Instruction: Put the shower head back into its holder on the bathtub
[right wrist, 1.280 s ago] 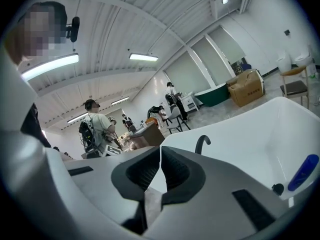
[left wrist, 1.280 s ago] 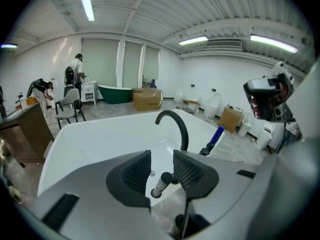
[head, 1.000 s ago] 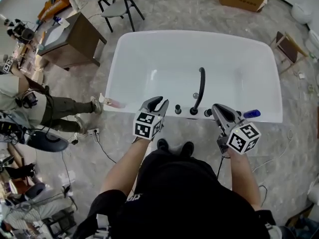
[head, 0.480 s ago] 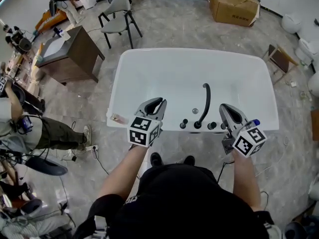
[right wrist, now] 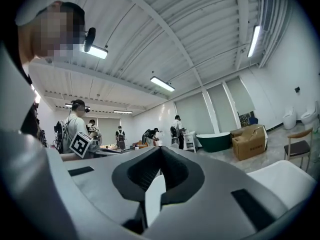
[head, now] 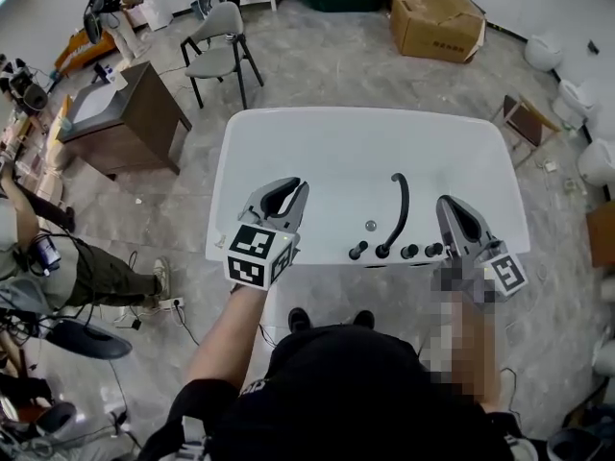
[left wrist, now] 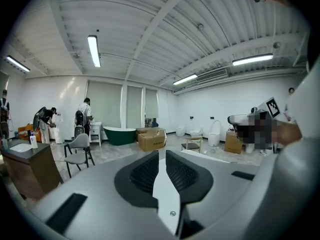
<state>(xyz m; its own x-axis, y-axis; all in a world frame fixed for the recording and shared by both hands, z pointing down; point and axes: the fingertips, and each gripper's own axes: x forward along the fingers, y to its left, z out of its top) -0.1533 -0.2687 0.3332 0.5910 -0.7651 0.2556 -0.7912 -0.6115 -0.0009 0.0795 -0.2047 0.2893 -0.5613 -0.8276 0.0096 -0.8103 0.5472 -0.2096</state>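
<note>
Swinging the closed, empty right tongs (head: 448, 201) can unseat the small black shower head (head: 432, 249), apparently seated on the white bathtub rim (head: 322, 255) beside them; left tongs (head: 296, 186), just closing to a slit, hold nothing.

I had bright, even light throughout. Long ceiling strip lights (left wrist: 93, 50) glared white in both gripper views, where the wide lens bowed the ceiling beams (left wrist: 165, 14) and left the corners black. In the head view the white bathtub (head: 288, 142) was nearly washed out, shadows on the floor (head: 327, 56) were soft, and the frame edges curved.
</note>
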